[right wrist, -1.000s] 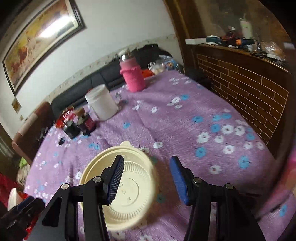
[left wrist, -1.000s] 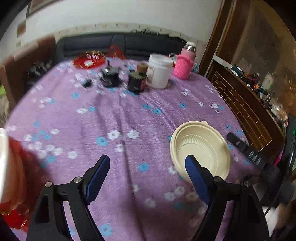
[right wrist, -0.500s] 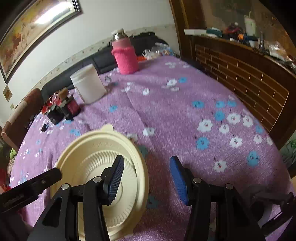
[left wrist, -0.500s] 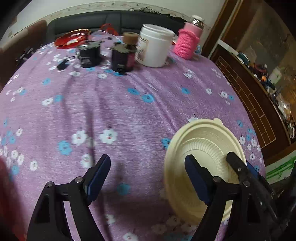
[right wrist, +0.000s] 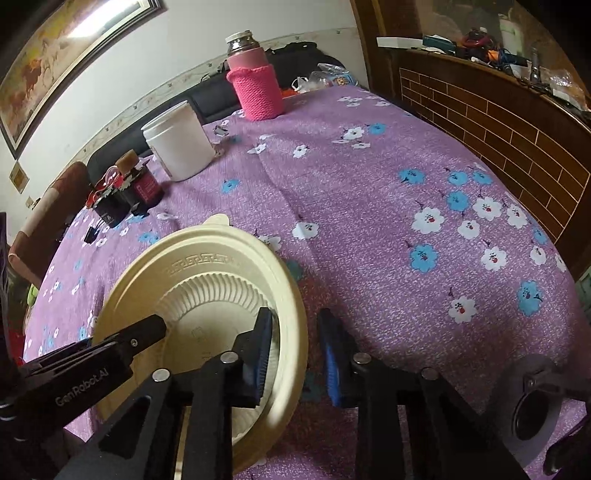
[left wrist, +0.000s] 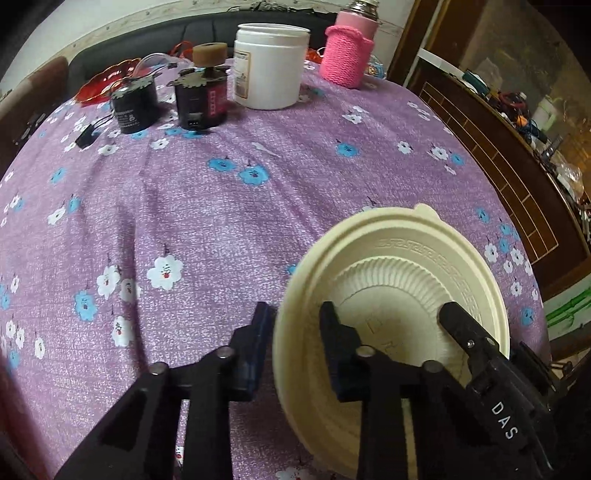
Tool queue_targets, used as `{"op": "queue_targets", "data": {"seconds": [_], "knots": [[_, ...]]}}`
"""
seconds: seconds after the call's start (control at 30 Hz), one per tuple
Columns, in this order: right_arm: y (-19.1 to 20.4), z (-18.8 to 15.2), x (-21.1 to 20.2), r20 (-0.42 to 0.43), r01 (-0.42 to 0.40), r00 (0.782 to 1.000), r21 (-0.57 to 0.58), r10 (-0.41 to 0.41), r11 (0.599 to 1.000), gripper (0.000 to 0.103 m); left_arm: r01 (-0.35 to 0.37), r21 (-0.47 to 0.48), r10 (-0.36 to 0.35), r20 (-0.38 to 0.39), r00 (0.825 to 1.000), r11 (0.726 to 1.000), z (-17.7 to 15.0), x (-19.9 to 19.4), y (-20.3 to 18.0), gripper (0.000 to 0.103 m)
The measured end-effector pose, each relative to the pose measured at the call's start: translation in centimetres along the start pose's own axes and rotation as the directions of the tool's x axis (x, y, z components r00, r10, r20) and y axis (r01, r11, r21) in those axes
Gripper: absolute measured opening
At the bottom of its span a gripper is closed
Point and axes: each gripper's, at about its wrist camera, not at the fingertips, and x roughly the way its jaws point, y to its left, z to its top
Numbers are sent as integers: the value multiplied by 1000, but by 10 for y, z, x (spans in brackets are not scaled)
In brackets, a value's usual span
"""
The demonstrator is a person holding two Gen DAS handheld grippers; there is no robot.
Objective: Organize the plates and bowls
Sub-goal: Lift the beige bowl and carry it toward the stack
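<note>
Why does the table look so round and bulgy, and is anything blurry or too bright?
Left wrist view: the fisheye lens bows the purple tablecloth; the cream bowl is fairly sharp, corners dark. Right wrist view: same bulge; glare washes out part of the framed picture.

The bowl (left wrist: 402,273) sits on the desk (left wrist: 221,221) at its near edge, toward the right in the left wrist view. Far across the desk stands a row: a dish (left wrist: 99,83) at the left, then two small jars (left wrist: 135,107) side by side, a tub (left wrist: 271,66) right of them, and a sleeved flask (left wrist: 349,51) furthest right (a sofa (left wrist: 155,37) runs behind them all). A cabinet (right wrist: 498,122) flanks the desk's right side.
</note>
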Motion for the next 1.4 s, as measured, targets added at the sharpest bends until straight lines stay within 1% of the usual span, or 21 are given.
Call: {"op": "queue_targets", "data": {"seconds": [0.03,0.1,0.2,0.37,0.53,0.7,0.83,0.97,1.13,1.27,1.4], "knots": [[1,0,0,1,0,1000,-5,0,1000,23,0,8,0,1,1000,1000,0,0,-2,19],[3,-1,1,-1,0,1000,-14,0,1000,17,-6,25,5,11,1000,1000,0,-3,-6,17],[5,-3,1,-1,-2,1000,-19,2,1000,15,-15,42,14,25,1000,999,-2,-7,-9,16],[6,-3,-1,10,-26,1000,-22,26,999,13,-22,33,21,32,999,999,-4,-12,-4,16],[11,-5,-3,12,-102,995,-19,102,995,13,-37,20,36,48,998,999,-11,-27,7,16],[23,-12,-6,10,-186,982,-30,187,982,12,-57,13,56,73,996,998,-23,-47,19,15],[40,-19,-10,4,-220,975,-59,221,974,12,-110,19,107,123,987,994,-36,-70,29,15],[59,-30,-27,23,-228,973,-101,231,968,13,-115,2,114,132,985,993,-49,-87,42,15],[76,-50,-54,42,-242,967,-130,250,961,13,-128,-4,127,170,977,992,-71,-116,54,16],[90,-62,-78,56,-261,961,-152,272,953,13,-161,5,155,228,961,987,-89,-145,60,16],[111,-71,-104,73,-272,954,-198,291,942,13,-176,-23,176,279,944,984,-106,-177,74,16]]}}
